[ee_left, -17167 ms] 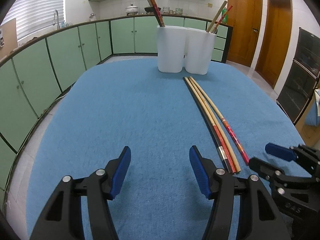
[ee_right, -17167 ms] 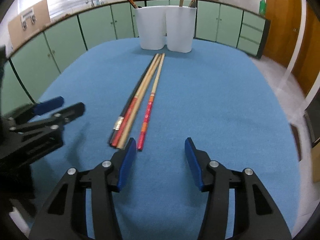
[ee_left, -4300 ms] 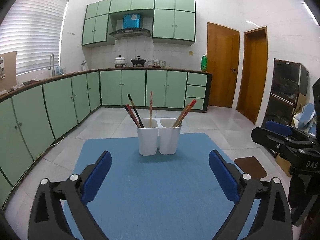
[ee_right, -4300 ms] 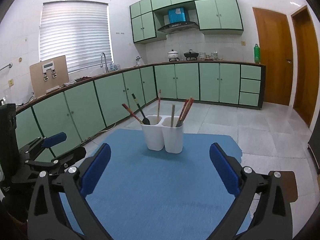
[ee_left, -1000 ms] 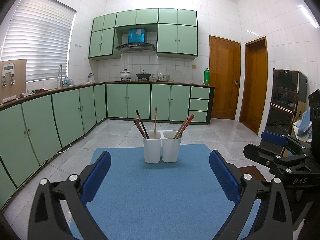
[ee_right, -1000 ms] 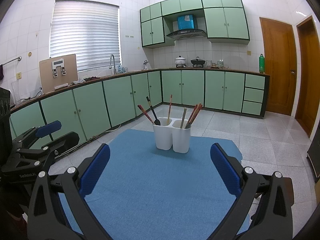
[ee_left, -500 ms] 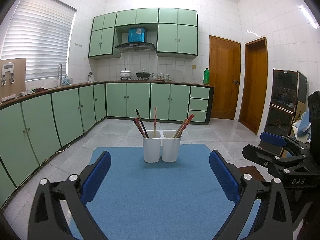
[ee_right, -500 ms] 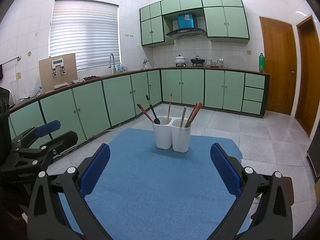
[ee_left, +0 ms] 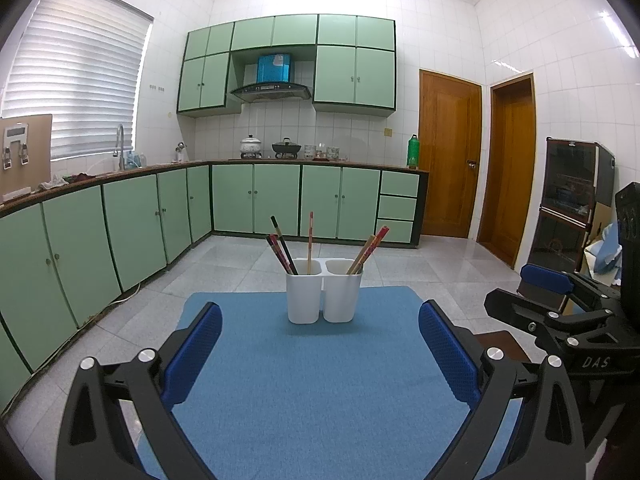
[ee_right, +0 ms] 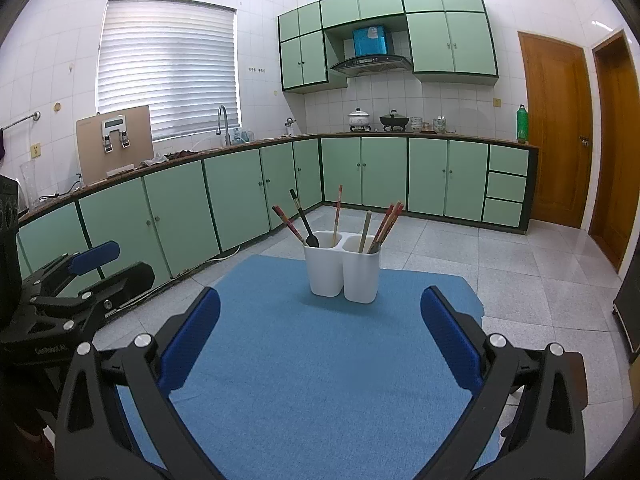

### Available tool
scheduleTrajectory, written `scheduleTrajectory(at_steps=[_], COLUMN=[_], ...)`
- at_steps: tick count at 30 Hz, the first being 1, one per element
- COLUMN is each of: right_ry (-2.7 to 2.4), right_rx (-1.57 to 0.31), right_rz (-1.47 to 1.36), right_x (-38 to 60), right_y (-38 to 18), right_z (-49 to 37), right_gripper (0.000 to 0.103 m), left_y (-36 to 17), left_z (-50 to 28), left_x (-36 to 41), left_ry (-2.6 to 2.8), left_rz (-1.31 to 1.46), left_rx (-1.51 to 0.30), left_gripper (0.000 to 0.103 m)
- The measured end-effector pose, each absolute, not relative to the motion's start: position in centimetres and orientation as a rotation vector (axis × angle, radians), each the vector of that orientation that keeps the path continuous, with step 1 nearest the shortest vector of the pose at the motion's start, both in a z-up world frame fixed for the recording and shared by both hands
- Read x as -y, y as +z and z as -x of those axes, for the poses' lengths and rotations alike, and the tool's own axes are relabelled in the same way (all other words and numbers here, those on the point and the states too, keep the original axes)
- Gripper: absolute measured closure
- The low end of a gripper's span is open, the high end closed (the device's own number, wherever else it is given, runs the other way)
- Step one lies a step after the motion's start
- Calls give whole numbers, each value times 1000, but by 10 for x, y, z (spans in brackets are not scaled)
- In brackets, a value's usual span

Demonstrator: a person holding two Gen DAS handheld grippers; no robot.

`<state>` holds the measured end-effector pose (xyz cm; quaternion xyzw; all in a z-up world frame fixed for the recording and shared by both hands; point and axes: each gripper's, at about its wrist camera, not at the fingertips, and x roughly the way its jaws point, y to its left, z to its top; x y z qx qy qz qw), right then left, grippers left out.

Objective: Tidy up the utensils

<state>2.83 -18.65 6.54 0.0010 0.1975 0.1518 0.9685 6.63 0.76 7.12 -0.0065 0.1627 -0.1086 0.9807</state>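
Note:
A white two-compartment holder (ee_left: 323, 295) (ee_right: 342, 269) stands at the far end of the blue mat (ee_left: 316, 392) (ee_right: 320, 364). Several chopsticks stand in both compartments: dark and red ones (ee_left: 281, 246) in the left, tan and red ones (ee_left: 370, 249) in the right. My left gripper (ee_left: 320, 354) is open and empty, held back above the mat's near end. My right gripper (ee_right: 320, 340) is open and empty, likewise held back. Each gripper shows at the edge of the other's view: the right one (ee_left: 560, 304) and the left one (ee_right: 80, 280).
Green kitchen cabinets (ee_left: 256, 204) line the far and left walls. Two wooden doors (ee_left: 448, 164) are at the right. A dark glass cabinet (ee_left: 572, 208) stands at the far right. Grey tiled floor (ee_right: 520, 272) surrounds the table.
Since 17 s ago the chopsticks on the mat have gone into the holder and both grippers have drawn back and opened wider. Over the last second almost nothing has moved.

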Motion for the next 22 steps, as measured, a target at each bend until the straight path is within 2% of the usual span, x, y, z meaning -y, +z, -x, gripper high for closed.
scheduleTrajectory(at_steps=[22], right_ry=[304], right_rx=[-411], right_rz=[-6], right_x=[192], right_y=[66], right_z=[-33], right_gripper=[6], left_y=[72], left_z=[-67], left_x=[-2], left_ry=[-209], left_rz=[17], left_rx=[-341], left_gripper=[6])
